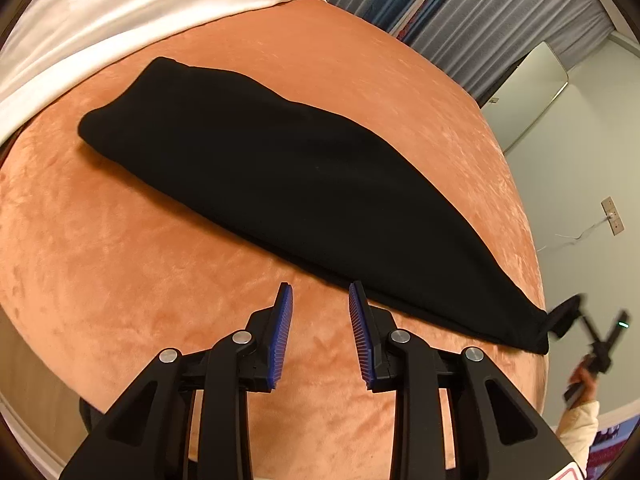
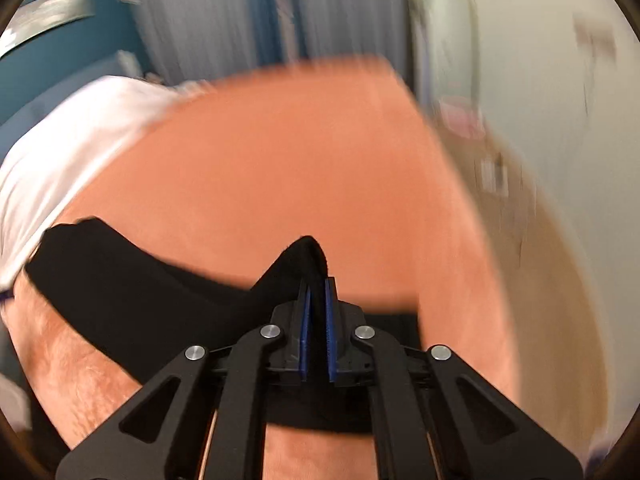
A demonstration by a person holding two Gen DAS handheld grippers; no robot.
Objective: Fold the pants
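The whole black pants (image 1: 280, 184) are seen only in the left wrist view, laid long across the orange cover (image 1: 120, 264); the left gripper (image 1: 320, 300) is kept apart, just beside their near edge, nothing held; in the blurred right view, one end is pinched up by the right gripper (image 2: 318, 284).

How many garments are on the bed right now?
1: the black pants, lying lengthwise across the orange bedspread; the right gripper pinches one end. More may be hidden outside both views.
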